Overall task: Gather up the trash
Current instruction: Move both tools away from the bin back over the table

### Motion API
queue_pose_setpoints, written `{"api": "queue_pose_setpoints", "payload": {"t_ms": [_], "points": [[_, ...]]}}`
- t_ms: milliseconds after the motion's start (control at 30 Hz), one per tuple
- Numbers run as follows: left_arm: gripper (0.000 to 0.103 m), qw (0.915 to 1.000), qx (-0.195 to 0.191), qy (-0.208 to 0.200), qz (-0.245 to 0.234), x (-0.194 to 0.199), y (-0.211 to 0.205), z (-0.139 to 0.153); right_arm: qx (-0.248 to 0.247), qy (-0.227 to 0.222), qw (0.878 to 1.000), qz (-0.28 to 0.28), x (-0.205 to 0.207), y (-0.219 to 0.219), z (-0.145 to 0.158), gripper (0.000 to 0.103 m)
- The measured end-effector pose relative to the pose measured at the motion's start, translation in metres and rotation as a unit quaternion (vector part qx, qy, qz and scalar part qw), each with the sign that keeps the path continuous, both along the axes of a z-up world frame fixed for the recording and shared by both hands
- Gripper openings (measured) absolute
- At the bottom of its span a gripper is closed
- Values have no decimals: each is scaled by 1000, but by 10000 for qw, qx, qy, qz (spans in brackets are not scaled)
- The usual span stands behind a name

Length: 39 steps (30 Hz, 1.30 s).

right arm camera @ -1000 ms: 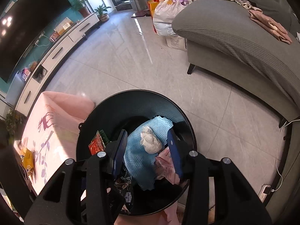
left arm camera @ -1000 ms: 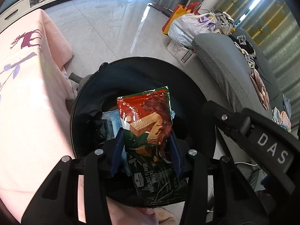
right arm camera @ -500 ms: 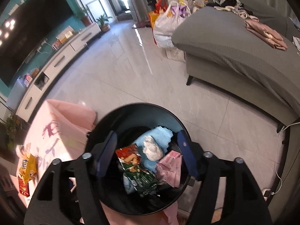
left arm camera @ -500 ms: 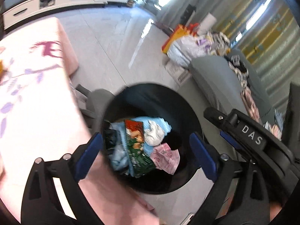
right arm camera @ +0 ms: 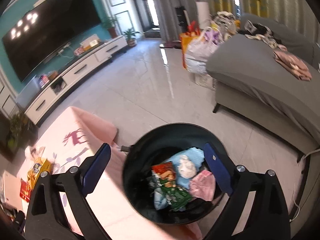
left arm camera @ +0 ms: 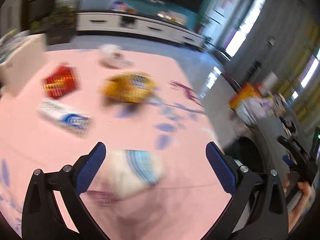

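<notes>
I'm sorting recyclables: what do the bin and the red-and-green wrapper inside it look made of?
The bin looks like smooth black plastic or coated metal: an even, faintly shiny wall that does not settle which. The wrapper looks like glossy printed plastic film, crinkled and catching the light; whether it is foil-lined cannot be told.

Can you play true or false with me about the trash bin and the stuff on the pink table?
1. The wafer packet lies inside the black bin. True.
2. The right tool is squeezing a blue cloth. False: it is open, with nothing between its fingers, and the blue cloth lies in the bin.
3. A yellow bag lies on the pink table. True.
4. The left tool is shut tight. False: it is wide open and holds nothing.
5. A red packet is on the table too. True.
6. The bin is empty. False: it holds the wafer packet, the cloth and pink paper.
</notes>
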<state>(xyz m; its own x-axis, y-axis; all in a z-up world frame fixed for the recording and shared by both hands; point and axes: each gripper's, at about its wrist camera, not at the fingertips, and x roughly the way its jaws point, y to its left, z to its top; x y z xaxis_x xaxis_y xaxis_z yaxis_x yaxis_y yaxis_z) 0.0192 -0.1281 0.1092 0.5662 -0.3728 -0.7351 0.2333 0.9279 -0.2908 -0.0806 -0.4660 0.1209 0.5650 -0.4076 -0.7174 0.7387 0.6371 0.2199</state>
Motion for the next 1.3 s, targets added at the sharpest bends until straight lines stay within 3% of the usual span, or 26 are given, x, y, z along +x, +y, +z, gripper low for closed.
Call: {"api": "queue_pose_setpoints", "payload": {"t_ms": [133,300,567,700,933,1100,1300], "points": [[100,9981,-14,-16,623,12,64,-5,-270,-78,9995,165,14,25,7,96],[100,9895,-466,155,1360,30,132,-6,-643,-148,9962,559,34,64,16,96],[100,9764,-1111,255,1837,50,187,3,-634,-226,9875,1425,62,129,23,96],[100,9762,-831,494,1942,65,195,-15,-391,-222,9760,2129,84,169,33,96],[100,9686,-952,1234,1936,102,184,-56,63,25,9559,2937,153,218,44,96],[100,9701,-808,963,2075,141,183,-55,227,396,9500,3089,218,241,22,96],[100,9709,-821,827,2091,183,191,-74,441,766,9433,3200,284,254,-32,96]]}}
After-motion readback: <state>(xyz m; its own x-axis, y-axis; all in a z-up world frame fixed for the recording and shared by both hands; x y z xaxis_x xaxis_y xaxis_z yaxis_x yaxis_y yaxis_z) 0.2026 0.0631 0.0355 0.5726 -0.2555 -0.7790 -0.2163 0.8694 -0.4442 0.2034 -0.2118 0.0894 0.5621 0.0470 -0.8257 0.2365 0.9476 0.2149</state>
